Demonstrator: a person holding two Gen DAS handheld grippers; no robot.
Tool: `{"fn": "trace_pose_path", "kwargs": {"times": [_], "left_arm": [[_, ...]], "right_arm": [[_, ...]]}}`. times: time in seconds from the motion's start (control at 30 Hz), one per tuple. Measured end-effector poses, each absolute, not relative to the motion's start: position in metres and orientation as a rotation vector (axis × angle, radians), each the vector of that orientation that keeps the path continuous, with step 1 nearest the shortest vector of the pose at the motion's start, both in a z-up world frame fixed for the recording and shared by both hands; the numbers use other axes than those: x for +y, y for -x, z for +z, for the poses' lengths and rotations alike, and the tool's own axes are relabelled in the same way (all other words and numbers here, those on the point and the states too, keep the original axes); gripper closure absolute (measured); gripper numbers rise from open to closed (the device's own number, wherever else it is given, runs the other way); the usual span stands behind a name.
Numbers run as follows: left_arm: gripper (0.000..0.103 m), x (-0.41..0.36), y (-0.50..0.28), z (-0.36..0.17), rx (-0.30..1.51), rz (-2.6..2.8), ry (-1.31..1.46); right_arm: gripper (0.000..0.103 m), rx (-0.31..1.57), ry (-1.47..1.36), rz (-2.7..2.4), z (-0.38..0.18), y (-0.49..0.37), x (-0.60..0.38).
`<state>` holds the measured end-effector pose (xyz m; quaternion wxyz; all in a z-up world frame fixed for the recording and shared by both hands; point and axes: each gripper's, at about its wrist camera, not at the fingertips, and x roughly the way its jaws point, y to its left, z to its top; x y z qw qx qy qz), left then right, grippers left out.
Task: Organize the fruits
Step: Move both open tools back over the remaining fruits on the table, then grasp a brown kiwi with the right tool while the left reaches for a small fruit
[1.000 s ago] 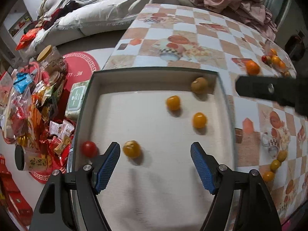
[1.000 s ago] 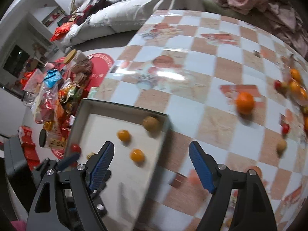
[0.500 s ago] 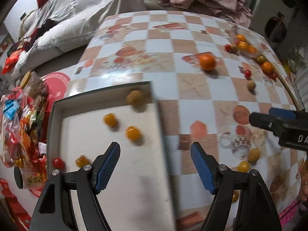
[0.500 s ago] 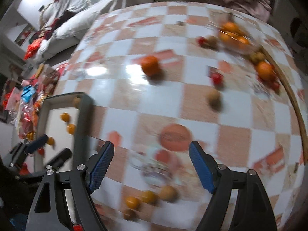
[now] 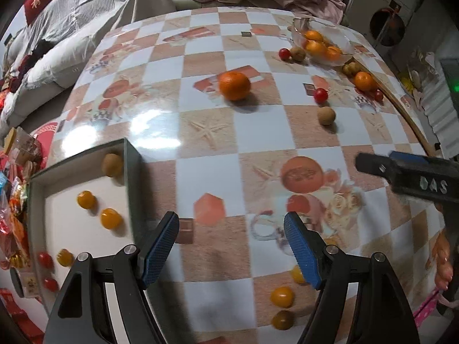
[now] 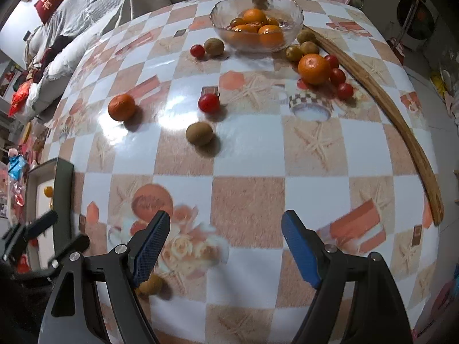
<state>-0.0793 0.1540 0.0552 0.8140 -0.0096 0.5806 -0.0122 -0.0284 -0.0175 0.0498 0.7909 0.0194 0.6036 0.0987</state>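
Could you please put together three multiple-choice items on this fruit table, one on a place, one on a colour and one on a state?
1. Where do the peeled-looking oranges sit in the right wrist view?
A. in the glass bowl
B. in the white tray
C. on the wooden stick

2. What colour are the pads of the right claw?
A. red
B. blue
C. green

3. What is the state of the left claw?
A. shut on a kumquat
B. shut on a tomato
C. open and empty

Answers:
1 A, the oranges lie inside the glass bowl at the far side of the table.
2 B, the right claw has blue ribbed pads.
3 C, the left claw has only tablecloth between its pads.
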Motion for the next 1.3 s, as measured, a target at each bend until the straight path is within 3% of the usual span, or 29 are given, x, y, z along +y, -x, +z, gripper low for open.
{"fn": "trace_pose_path", "kwargs": {"times": [0.73,0.87,0.93,1.07,1.13,1.23,1.3], "left_arm": [[0.026,0.069,0.104,0.036,1.222,-0.213,-0.141],[0.028,0.064,0.098,0.03,1.231,-0.207,-0.142],[0.044,0.063,0.095,0.025,1.25,-0.205,-0.138],[0.048,0.059,0.093,0.02,1.266,-0.192,-0.144],[0.059,0.058,0.094,0.02,1.263,-0.195,-0.143],[0.073,0.056,0.093,0.021,1.262,-0.203,-0.141],[0.077,0.06,0.092,0.022,1.267,-0.209,-0.111]], "right_arm": [[0.021,1.285,0.007,0.307,0.031,-0.012,-0.012],[0.03,1.274,0.033,0.333,0.028,-0.025,-0.002],[0.032,1.259,0.049,0.342,0.028,-0.029,0.003],[0.045,1.244,0.079,0.363,0.029,-0.034,0.013],[0.051,1.239,0.101,0.365,0.028,-0.035,0.017],[0.068,1.226,0.151,0.355,0.028,-0.034,0.023],[0.074,1.227,0.142,0.354,0.028,-0.034,0.022]]}}
